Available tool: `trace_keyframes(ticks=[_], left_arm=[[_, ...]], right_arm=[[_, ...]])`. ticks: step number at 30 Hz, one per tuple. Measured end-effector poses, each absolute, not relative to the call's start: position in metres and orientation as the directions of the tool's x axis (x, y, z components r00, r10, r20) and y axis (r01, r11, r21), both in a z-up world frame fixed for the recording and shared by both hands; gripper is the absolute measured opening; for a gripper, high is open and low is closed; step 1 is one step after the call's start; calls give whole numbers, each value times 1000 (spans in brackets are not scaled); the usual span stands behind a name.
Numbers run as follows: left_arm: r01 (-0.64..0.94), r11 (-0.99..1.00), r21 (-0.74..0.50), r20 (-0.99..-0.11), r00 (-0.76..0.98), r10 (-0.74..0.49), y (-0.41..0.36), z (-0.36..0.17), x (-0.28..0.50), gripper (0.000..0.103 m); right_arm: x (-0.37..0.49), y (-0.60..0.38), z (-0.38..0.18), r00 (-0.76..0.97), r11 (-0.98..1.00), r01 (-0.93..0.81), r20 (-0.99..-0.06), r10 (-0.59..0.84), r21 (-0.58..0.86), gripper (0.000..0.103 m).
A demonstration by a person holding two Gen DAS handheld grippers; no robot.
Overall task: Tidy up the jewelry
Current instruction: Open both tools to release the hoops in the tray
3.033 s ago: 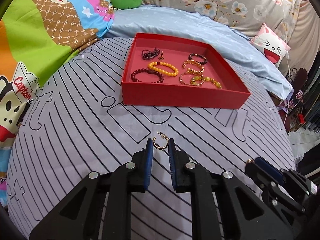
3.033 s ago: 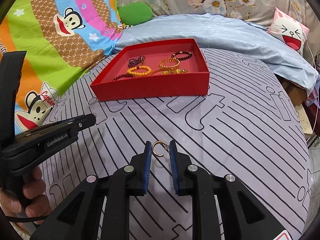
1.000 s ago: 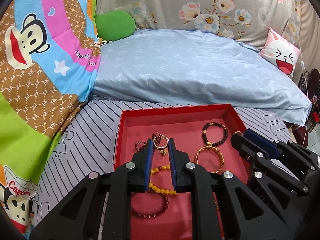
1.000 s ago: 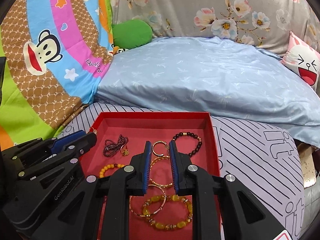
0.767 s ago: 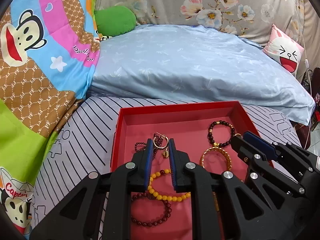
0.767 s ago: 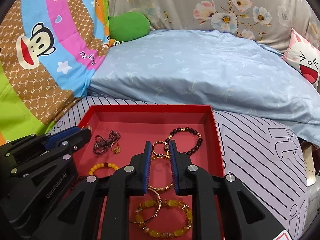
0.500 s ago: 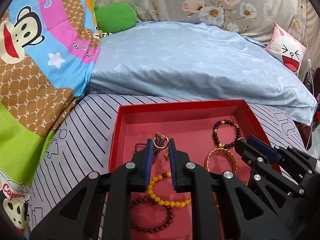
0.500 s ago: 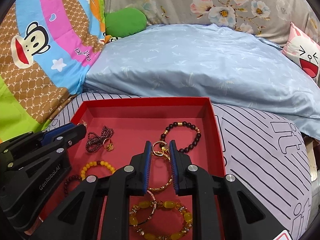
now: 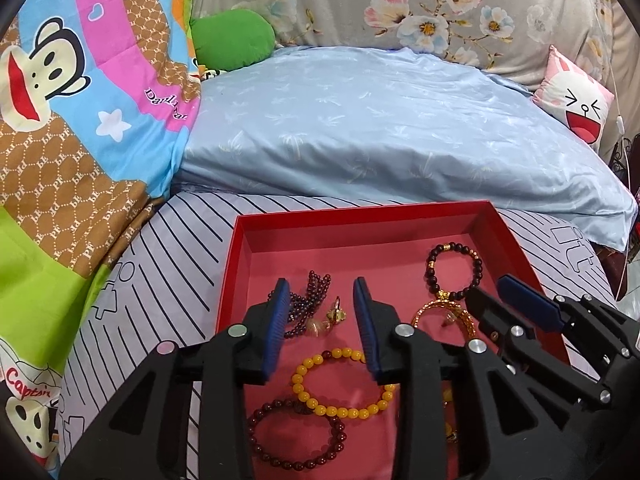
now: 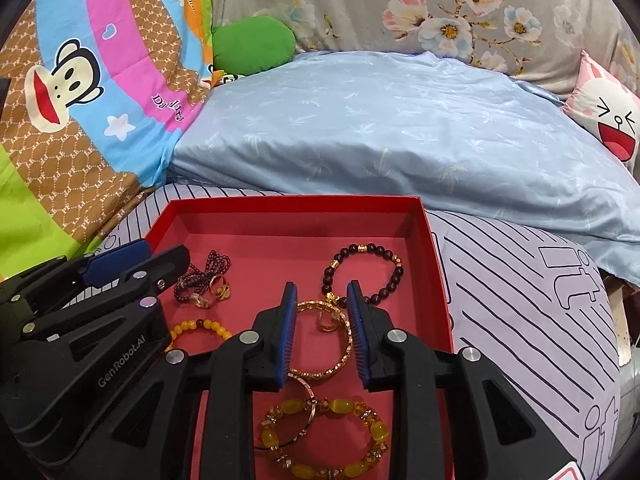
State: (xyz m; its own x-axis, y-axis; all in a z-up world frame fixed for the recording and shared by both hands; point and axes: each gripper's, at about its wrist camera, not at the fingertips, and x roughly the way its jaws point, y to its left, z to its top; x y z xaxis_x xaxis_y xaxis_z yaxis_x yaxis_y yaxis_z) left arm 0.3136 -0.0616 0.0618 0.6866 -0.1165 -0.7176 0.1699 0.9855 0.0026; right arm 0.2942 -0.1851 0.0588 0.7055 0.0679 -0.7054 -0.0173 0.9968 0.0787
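Note:
A red tray point(image 9: 362, 214) point(image 10: 292, 202) lies on the striped bed cover and holds several bracelets. My left gripper point(image 9: 321, 295) is open and empty above the tray's left part. A gold hoop earring point(image 9: 316, 325) lies below it beside a dark purple bead string point(image 9: 310, 296). My right gripper point(image 10: 322, 298) is open and empty above the tray's right part. A gold hoop earring point(image 10: 326, 322) lies below it inside a gold bangle point(image 10: 320, 340). A yellow bead bracelet point(image 9: 340, 384), a dark red bracelet point(image 9: 296, 434) and a black bead bracelet point(image 10: 364, 274) also lie inside.
A light blue quilt point(image 9: 380, 128) is heaped just behind the tray. A cartoon monkey blanket point(image 9: 72, 112) lies to the left, with a green cushion point(image 9: 232, 42) behind it. A pink cartoon pillow point(image 9: 576, 100) is at the far right.
Both grippers have opened over the tray. Each gold hoop earring has dropped from the jaws onto the tray floor.

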Motion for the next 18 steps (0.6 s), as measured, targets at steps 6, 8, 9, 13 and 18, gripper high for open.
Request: trace_keyframes(ticks=[6,8,9,13,18], left_arm=[[166,986,-1,-716,688,-117,-59,65,311,33],[165,986,-4,-713,691,-118,-59,68,307,33],[165,986,-5,-712,692,-120,-59,69,305,33],[166,986,-10,-707,696,-124,-58,75,294,33],[170,985,-17,-705,697,-132,-57,82,278,33]], right_arm=[[289,-184,63,713,997,-15,-698,62,74,26],[286,-184,66,715,997,-15,-696,64,76,26],[283,-184,67,717,997,-14,-694,65,79,26],[272,-185,73,720,996,-12,-690,68,85,26],[254,-184,80,724,997,-12,-687,63,79,26]])
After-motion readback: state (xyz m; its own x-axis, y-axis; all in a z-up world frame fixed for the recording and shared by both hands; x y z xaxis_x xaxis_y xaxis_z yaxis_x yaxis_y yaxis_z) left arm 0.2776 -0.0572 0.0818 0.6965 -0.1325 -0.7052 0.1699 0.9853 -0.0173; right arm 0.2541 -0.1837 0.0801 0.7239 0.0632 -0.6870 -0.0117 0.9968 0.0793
